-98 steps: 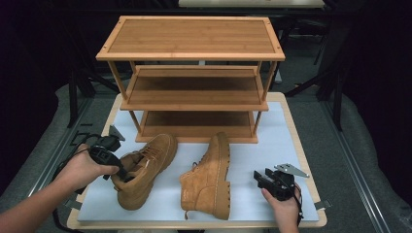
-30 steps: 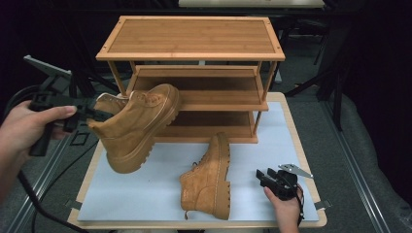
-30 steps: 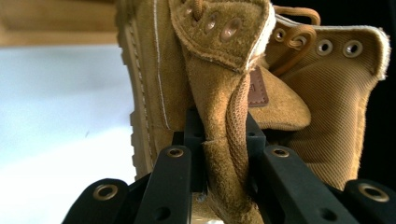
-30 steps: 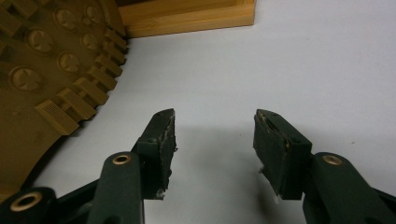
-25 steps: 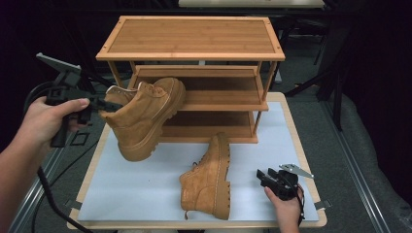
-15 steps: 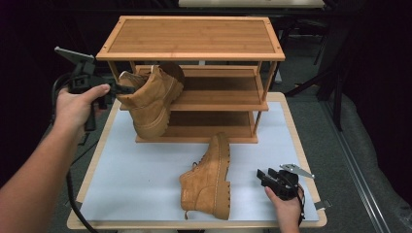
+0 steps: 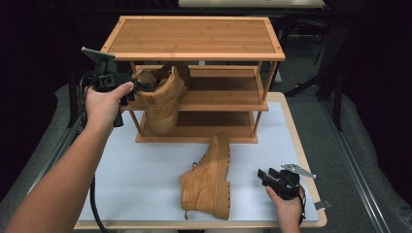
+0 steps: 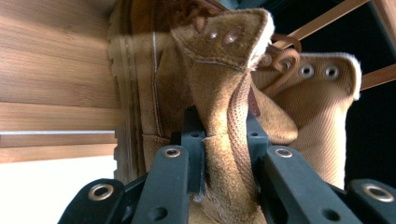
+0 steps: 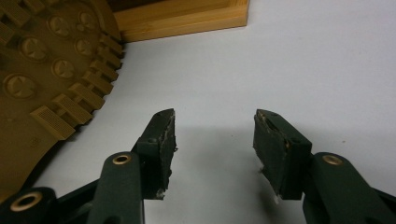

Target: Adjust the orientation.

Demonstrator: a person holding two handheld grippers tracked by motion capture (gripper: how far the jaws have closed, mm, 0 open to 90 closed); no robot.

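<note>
Two tan boots: your left gripper (image 7: 141,87) pinches one boot's tongue (image 8: 224,116) at the bamboo shoe rack (image 7: 194,39); your right gripper (image 9: 212,140) rests agape beside the other boot (image 7: 209,179).

Boots and rack on the table
One boot (image 7: 163,99) at the rack's (image 7: 194,43) left end; the other boot (image 7: 209,174) lies before it.
</note>
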